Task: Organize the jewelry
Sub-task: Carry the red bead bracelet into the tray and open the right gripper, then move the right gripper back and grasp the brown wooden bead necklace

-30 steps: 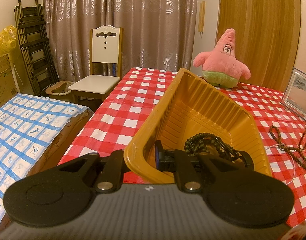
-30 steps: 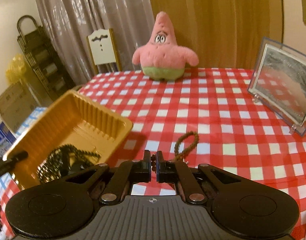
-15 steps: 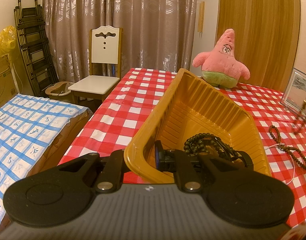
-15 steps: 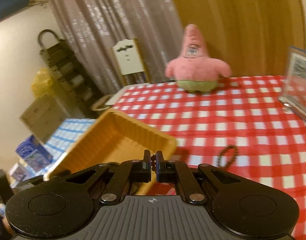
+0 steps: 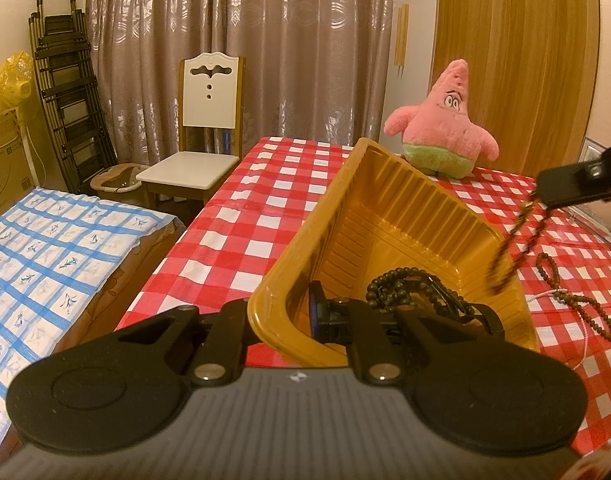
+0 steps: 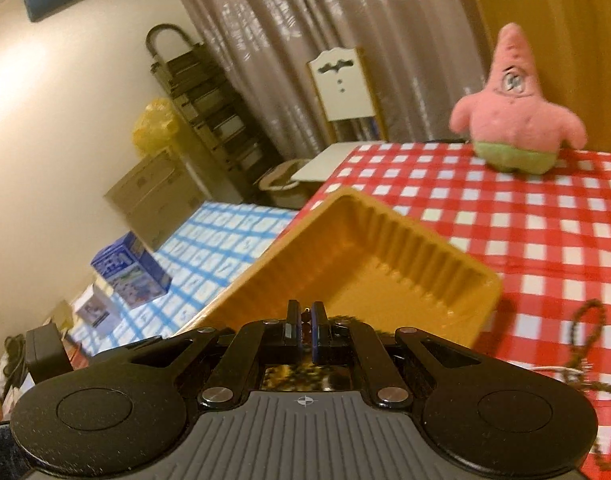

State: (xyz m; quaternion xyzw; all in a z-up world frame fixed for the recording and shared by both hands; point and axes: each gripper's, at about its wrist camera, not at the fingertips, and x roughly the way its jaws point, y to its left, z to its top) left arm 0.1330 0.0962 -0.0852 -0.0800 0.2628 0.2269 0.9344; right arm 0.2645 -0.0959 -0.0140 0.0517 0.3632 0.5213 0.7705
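Observation:
A yellow plastic tray [image 5: 305,236] sits on the red-checked table, and my left gripper [image 5: 283,316] is shut on its near wall, one finger inside and one outside. A dark bead string [image 5: 409,284] lies in the tray. My right gripper [image 5: 541,198] comes in from the right, shut on a brown bead string [image 5: 509,256] that dangles over the tray's right rim. In the right wrist view, that gripper [image 6: 304,320] hangs above the tray [image 6: 385,240] with beads pinched between its pads. Another brown bead string [image 5: 559,292] [image 6: 578,320] lies on the cloth to the tray's right.
A pink star plush [image 5: 445,132] stands at the far end of the table. A white chair [image 5: 201,136] is beyond the table's left corner. A surface under a blue-checked cloth [image 5: 57,248], with small boxes [image 6: 129,272] on it, lies to the left.
My right gripper has lifted the brown bead string off the cloth and swung it left to above the tray's right side. The left gripper and tray have not moved.

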